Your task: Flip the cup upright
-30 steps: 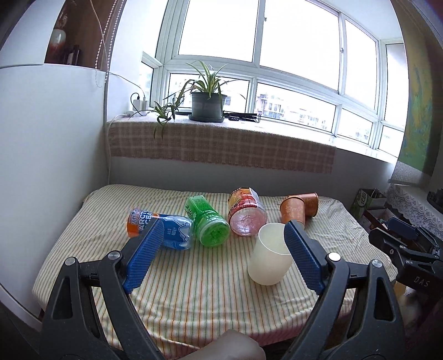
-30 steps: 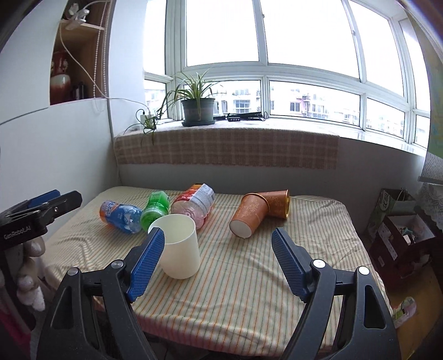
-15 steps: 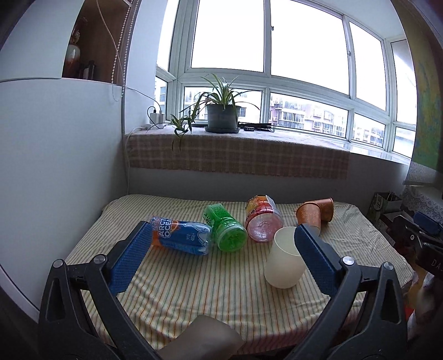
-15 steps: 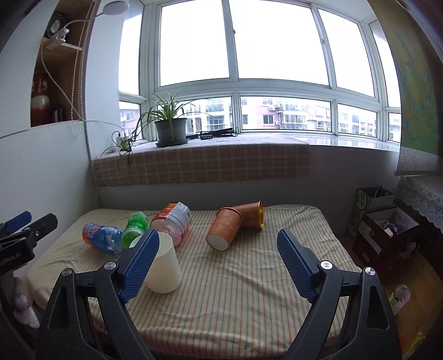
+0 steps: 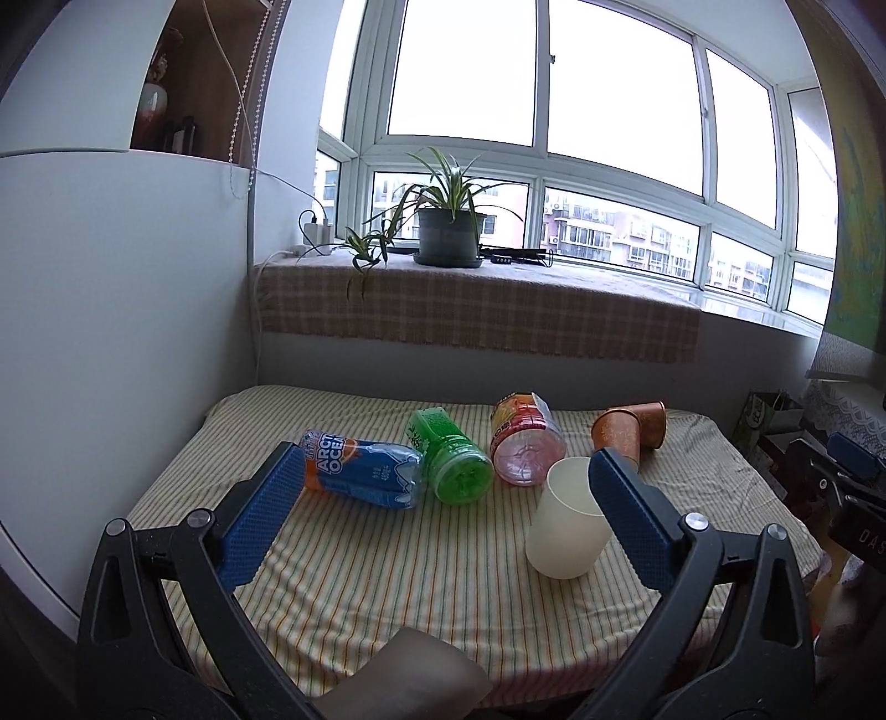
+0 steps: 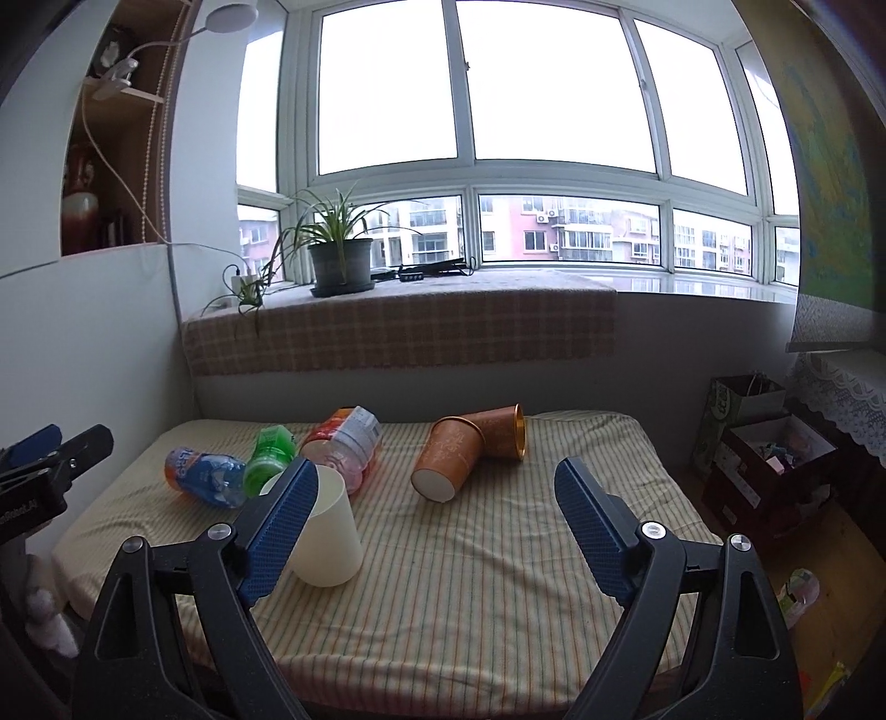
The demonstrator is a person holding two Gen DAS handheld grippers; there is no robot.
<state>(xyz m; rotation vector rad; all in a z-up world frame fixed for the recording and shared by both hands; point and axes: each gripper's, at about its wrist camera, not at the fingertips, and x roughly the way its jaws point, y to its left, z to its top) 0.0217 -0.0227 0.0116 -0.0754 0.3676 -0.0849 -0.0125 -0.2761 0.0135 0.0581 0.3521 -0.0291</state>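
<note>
The cream cup [image 6: 326, 531] stands upright on the table [image 6: 498, 581], in front of the pink bottle [image 6: 346, 443]. Both the left gripper [image 5: 443, 520] and right gripper [image 6: 434, 531] are held released, empty. The light cup may be toppled if brushed by a jaw.

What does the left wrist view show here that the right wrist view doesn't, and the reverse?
Left wrist only: the bases of the green bottle and pink bottle, and a beige object at the bottom edge.
Right wrist only: a clip lamp and the floor boxes.
Both: the cream cup upright, two orange cups lying down, and an open tool.
</note>
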